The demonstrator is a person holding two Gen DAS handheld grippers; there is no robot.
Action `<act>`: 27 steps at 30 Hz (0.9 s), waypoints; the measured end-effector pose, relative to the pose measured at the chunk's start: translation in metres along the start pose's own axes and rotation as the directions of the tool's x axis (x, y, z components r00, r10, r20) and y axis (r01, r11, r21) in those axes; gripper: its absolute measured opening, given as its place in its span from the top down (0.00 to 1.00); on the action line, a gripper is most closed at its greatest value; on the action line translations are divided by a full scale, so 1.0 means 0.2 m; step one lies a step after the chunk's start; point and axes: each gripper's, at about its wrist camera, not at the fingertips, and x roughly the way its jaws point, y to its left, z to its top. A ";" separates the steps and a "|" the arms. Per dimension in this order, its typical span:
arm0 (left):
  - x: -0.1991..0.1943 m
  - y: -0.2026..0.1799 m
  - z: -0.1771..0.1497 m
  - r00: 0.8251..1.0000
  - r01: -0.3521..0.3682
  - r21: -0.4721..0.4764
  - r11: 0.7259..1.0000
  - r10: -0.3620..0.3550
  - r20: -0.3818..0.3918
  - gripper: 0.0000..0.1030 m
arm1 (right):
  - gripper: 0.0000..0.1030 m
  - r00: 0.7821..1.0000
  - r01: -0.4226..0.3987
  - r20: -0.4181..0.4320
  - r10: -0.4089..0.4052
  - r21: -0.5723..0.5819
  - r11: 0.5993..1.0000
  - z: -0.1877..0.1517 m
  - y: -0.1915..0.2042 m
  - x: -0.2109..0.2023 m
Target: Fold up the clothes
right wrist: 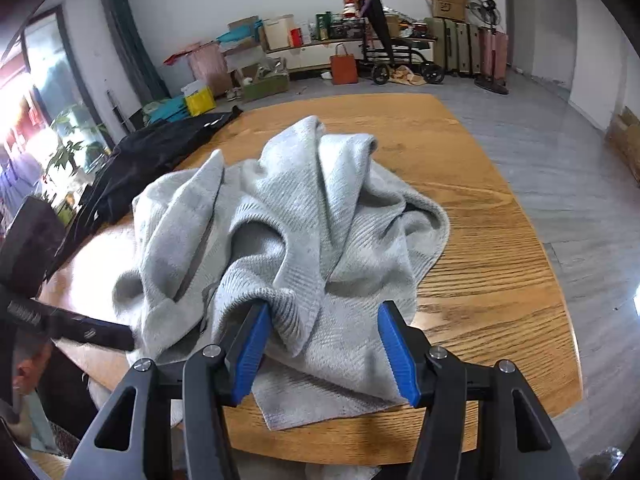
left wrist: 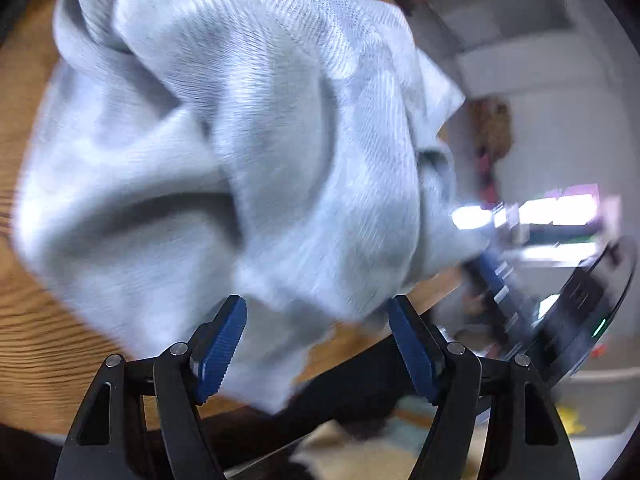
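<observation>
The left wrist view is smeared by motion blur: the grey knitted garment [left wrist: 224, 152] loses its outline, and the right gripper [left wrist: 492, 276] at the garment's edge is a streak, its jaws unreadable. The garment hides most of the wooden table [left wrist: 44, 344]. The room behind is indistinct.

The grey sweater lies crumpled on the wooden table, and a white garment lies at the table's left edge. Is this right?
Not quite. The garment at the left edge is black, as the right wrist view shows. The grey sweater does lie crumpled on the wooden table.
</observation>
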 end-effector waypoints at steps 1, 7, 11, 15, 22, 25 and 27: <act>0.01 0.02 0.02 1.000 0.014 -0.035 0.999 -0.014 0.012 0.28 | 0.42 1.000 -0.002 -0.004 0.002 -0.010 1.000 -0.01 0.01 0.01; -0.01 0.09 0.05 0.993 -0.015 -0.149 0.989 0.032 0.109 0.65 | 0.47 0.999 -0.045 -0.005 0.045 -0.031 0.998 -0.02 0.06 0.09; -0.09 0.08 0.02 0.987 -0.009 -0.098 0.995 0.024 0.161 0.82 | 0.88 0.997 -0.074 0.022 0.075 -0.036 0.997 0.01 0.09 0.10; -0.28 0.03 0.00 0.968 0.051 -0.042 0.998 -0.039 0.250 0.85 | 0.90 0.995 -0.078 0.059 0.079 -0.023 0.997 0.03 0.09 0.04; -0.53 -0.07 0.01 0.916 -0.077 0.002 0.997 0.070 0.396 0.42 | 0.90 0.982 -0.092 0.163 0.099 -0.053 0.994 0.20 0.16 -0.14; -0.47 0.01 -0.06 0.917 -0.175 0.027 0.984 0.153 0.369 0.23 | 0.89 0.987 -0.093 0.122 0.107 -0.118 0.989 0.17 0.24 -0.10; -0.39 0.05 -0.09 0.941 -0.171 0.040 0.985 0.151 0.304 0.23 | 0.89 0.992 -0.083 0.082 0.097 -0.152 0.985 0.11 0.27 -0.05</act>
